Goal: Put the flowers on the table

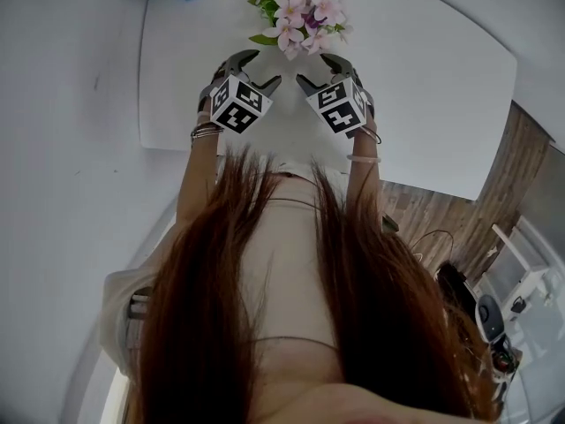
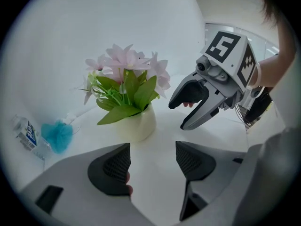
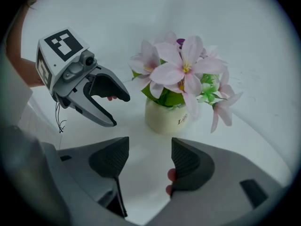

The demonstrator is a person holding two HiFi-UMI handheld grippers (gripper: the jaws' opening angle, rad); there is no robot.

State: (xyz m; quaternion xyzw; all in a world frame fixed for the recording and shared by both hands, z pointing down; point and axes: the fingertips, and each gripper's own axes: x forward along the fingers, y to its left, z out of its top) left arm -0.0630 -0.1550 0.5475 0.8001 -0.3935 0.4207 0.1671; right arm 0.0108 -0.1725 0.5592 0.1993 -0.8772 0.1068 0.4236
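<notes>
Hovering side by side with jaws apart and empty, left gripper (image 2: 153, 160) and right gripper (image 3: 149, 157) face the flowers (image 1: 298, 16), whose pot (image 3: 165, 117) stands upright on the table (image 1: 433, 87), ahead between both jaw pairs, neither hand clearly nearer.

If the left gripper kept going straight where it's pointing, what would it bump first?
The left gripper would most likely meet the white table just short of the flower pot; depth is unclear, so it might clip the pot.
</notes>
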